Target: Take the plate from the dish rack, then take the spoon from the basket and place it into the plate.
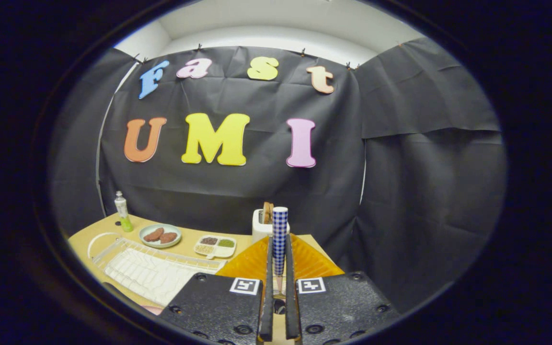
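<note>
Between the two fingers of the gripper [279,268], a spoon [280,239] with a blue-and-white checked handle is standing nearly upright, and both fingers are pressing on it from either side with only a narrow gap between them. The gripper is pointing forward and roughly level, riding above the tan table [89,237]. Just ahead of the fingers and under them, an orange ribbed basket [307,261] is sitting. Beyond it a white toaster [262,224] is holding a slice of bread. To the left of the fingers a white wire dish rack [146,270] is lying. Farther left and beyond, a pale green plate [160,235] is carrying two brown patties, and beside it a divided tray [214,246] is holding small heaps of grains. A green-and-white bottle [122,211] is standing at the far left corner.
</note>
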Available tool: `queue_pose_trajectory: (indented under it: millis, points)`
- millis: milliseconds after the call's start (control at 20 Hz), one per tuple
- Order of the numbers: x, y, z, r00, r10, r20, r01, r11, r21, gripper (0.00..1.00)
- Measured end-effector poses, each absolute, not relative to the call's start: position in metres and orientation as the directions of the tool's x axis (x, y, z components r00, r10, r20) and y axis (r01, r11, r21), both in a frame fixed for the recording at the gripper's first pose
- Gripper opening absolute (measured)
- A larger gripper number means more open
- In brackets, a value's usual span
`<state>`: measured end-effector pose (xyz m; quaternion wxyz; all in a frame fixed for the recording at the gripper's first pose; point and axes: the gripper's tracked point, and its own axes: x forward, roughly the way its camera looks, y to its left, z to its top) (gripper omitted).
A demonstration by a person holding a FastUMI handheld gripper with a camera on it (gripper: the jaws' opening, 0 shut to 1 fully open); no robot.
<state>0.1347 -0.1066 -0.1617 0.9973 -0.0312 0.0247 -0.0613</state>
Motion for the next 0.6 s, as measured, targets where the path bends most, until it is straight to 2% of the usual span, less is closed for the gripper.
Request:
queue_pose_trajectory:
  millis: [250,600]
  points:
    - [0.076,-0.047,-0.180,0.994,-0.092,-0.059,0.090,0.995,-0.036,0.16]
    - [0.029,0.039,-0.278,0.981,-0.012,-0.195,0.008,1.000,-0.025,0.15]
